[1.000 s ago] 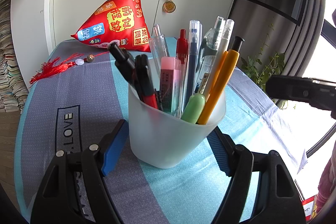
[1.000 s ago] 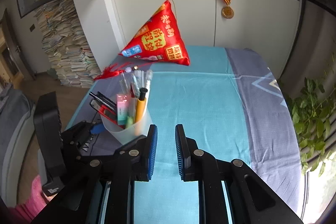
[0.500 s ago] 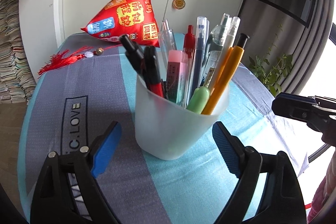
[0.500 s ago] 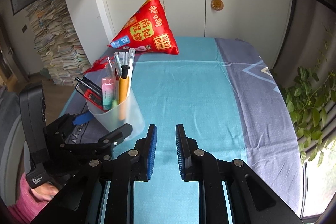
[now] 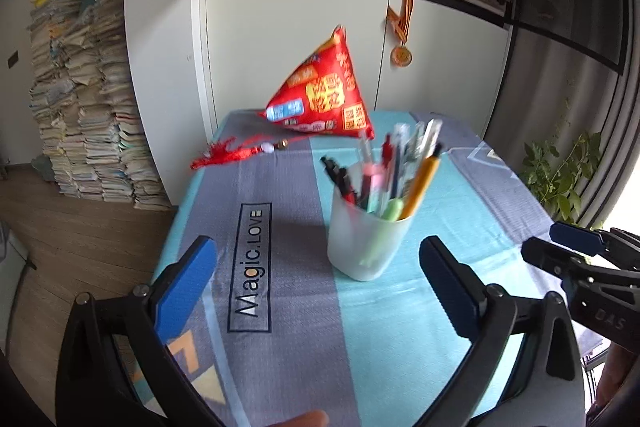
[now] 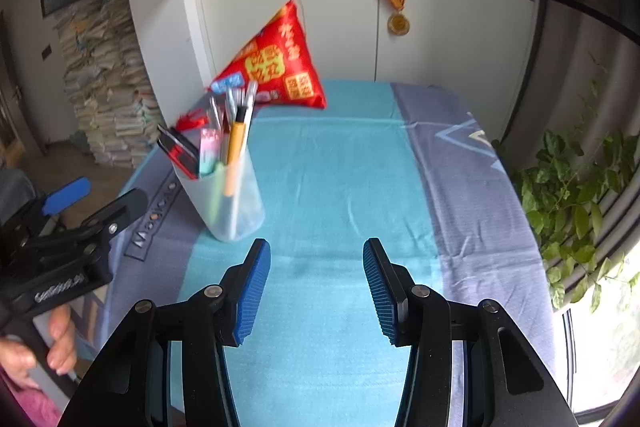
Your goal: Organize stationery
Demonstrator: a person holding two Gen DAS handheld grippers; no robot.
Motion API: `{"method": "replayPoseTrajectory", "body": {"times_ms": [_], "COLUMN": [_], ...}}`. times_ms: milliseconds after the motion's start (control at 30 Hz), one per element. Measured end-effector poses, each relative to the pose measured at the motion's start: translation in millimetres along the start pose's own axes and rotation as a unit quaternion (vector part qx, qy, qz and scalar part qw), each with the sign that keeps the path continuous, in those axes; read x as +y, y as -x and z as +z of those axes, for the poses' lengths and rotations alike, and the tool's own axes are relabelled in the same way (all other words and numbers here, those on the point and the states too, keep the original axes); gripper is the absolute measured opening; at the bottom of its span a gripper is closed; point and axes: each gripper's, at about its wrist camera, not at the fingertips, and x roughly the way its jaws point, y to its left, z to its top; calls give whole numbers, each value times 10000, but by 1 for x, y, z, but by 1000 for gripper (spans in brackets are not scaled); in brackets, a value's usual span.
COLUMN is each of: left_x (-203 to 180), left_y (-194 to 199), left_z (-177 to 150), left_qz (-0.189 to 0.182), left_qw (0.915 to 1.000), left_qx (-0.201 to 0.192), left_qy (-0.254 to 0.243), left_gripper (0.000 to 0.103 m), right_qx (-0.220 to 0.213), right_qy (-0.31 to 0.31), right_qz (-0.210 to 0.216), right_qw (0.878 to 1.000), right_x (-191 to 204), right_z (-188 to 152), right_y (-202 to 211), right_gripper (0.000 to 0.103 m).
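A frosted white pen cup (image 5: 366,245) stands upright on the blue and grey tablecloth (image 5: 280,307), filled with several pens (image 5: 420,183), markers and a pink eraser. It also shows in the right wrist view (image 6: 232,205). My left gripper (image 5: 318,279) is open wide and empty, drawn back from the cup, which stands apart just beyond its fingers. My right gripper (image 6: 316,277) is open and empty over the bare cloth, to the right of the cup. The left gripper shows at the left edge of the right wrist view (image 6: 80,211).
A red pyramid-shaped pouch (image 5: 324,99) with a red tassel (image 5: 224,155) lies at the table's far edge, by white cabinet doors with a hanging medal (image 5: 401,55). Stacked books (image 5: 84,107) stand on the floor at left. A potted plant (image 6: 576,195) is at right.
My left gripper let go of the cup, opened wide and pulled back and up. My right gripper opened from nearly shut. The cup stays standing on the cloth.
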Motion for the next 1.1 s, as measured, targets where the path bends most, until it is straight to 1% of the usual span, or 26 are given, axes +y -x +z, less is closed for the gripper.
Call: {"method": "replayPoseTrajectory", "body": {"times_ms": [33, 67, 133, 233, 300, 400, 433, 467, 533, 600, 667, 800, 900, 1100], "left_x": [-4, -9, -15, -20, -25, -33, -36, -39, -44, -48, -51, -52, -55, -58], "left_y": [10, 19, 36, 56, 70, 91, 100, 106, 119, 130, 137, 147, 152, 157], "left_z": [2, 5, 8, 9, 11, 11, 12, 12, 12, 12, 12, 12, 11, 8], "left_qz": [43, 71, 46, 29, 106, 180, 201, 214, 256, 286, 322, 217, 193, 173], "left_qw": [10000, 9999, 9999, 9997, 9993, 9979, 9970, 9964, 9948, 9934, 9928, 9927, 9923, 9922], "left_qx": [-32, -62, -116, -219, -350, -604, -714, -781, -931, -1052, -1091, -1147, -1185, -1196], "left_qy": [-19, -45, -57, -73, -98, -179, -226, -256, -319, -362, -366, -296, -300, -299], "left_gripper": [102, 102, 102, 102, 102, 102, 102, 102, 102, 102, 102, 102, 102, 102], "right_qx": [-89, -202, -369, -640, -761, -1057, -1137, -1259, -1507, -1709, -1783, -1851, -1912, -1871], "right_qy": [-48, -100, -154, -147, -177, -262, -255, -236, -170, -76, 1, 38, -1, -131], "right_qz": [-50, -159, -309, -440, -445, -398, -389, -414, -477, -570, -590, -476, -515, -556], "right_qw": [9999, 9996, 9987, 9969, 9959, 9933, 9924, 9909, 9873, 9836, 9822, 9816, 9802, 9807], "right_x": [-2, -4, -5, -5, -5, -6, -5, -4, -2, 2, 4, 6, 5, 0], "right_z": [2, 4, 8, 11, 11, 13, 13, 12, 11, 10, 8, 0, -4, -9], "right_y": [8, 19, 34, 61, 75, 102, 110, 121, 138, 154, 165, 180, 187, 191], "right_gripper": [50, 55, 60, 60, 60, 61, 66, 77, 82, 82, 82, 82, 82, 82]}}
